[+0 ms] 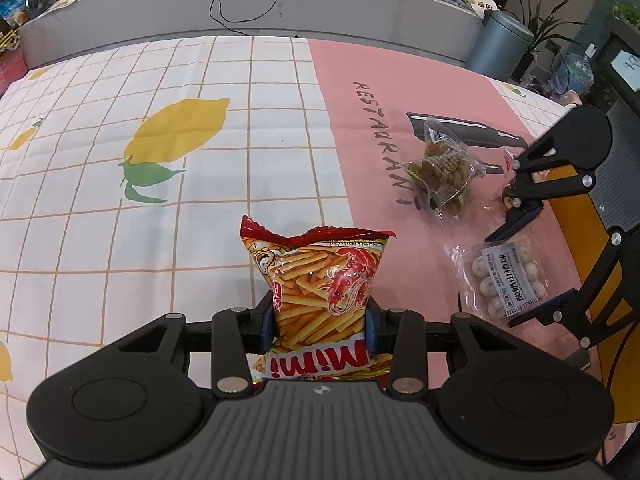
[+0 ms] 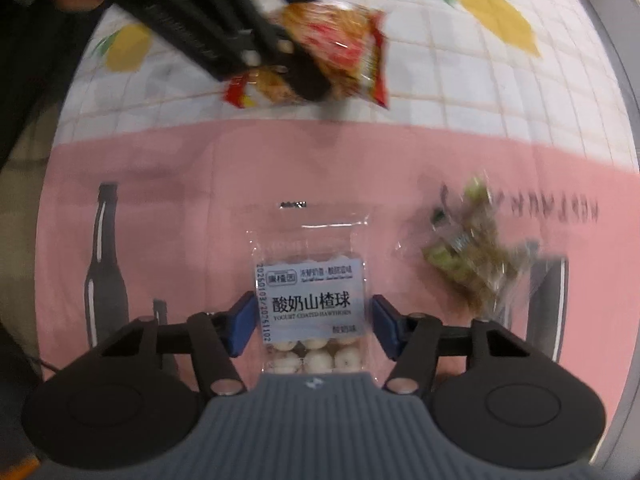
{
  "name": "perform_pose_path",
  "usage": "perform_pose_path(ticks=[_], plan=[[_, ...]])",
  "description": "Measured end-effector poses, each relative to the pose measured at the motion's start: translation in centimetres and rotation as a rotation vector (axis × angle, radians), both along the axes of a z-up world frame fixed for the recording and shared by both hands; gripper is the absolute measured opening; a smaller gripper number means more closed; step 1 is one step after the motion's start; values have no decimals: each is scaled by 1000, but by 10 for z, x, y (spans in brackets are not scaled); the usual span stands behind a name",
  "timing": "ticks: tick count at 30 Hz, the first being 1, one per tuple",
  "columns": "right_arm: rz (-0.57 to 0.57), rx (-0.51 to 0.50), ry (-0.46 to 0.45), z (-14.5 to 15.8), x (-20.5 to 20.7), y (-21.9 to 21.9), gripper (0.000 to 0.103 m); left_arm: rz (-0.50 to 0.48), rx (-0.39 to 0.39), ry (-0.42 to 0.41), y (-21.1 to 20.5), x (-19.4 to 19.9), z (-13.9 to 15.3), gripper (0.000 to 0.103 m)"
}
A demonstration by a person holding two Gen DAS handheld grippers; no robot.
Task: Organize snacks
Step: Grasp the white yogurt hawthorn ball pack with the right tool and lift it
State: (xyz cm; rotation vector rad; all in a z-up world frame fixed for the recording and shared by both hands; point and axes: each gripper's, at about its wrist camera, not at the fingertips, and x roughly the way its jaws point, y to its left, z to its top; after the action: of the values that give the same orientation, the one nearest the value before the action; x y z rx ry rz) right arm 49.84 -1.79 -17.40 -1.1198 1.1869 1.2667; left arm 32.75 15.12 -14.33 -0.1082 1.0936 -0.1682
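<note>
A red and yellow Mimi bag of shrimp sticks point(image 1: 320, 276) stands upright in my left gripper point(image 1: 320, 320), whose blue pads press on its two sides. The right wrist view shows the same bag point(image 2: 340, 48), blurred, held above the checked cloth. A clear packet of white yogurt hawthorn balls point(image 2: 312, 304) lies flat on the pink cloth. My right gripper point(image 2: 314, 320) points down over it, one blue pad close by each long edge, with a thin gap on either side. The left wrist view shows that packet point(image 1: 508, 276) between the right gripper's fingers point(image 1: 520, 272).
A clear bag of greenish-brown snacks point(image 1: 440, 168) point(image 2: 472, 256) lies on the pink cloth beyond the packet. The lemon-print checked cloth point(image 1: 160, 160) covers the table's left part. A grey counter with a cable point(image 1: 248, 4) and a metal bin point(image 1: 500, 40) stand behind.
</note>
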Motion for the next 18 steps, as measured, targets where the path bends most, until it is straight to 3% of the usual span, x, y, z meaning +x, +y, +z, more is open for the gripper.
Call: perform_pose_path(ticks=[4,7,18], plan=[[-104,-25,-30,-1,-8,1,59,3,4,1,0,0,0,46],[-243,16,38,4,-10,-5,58,19,-1,6,1,0,1,46],[-448,99,-11,25,-45,-31,56,54,-48,-19,7,-8,7,46]])
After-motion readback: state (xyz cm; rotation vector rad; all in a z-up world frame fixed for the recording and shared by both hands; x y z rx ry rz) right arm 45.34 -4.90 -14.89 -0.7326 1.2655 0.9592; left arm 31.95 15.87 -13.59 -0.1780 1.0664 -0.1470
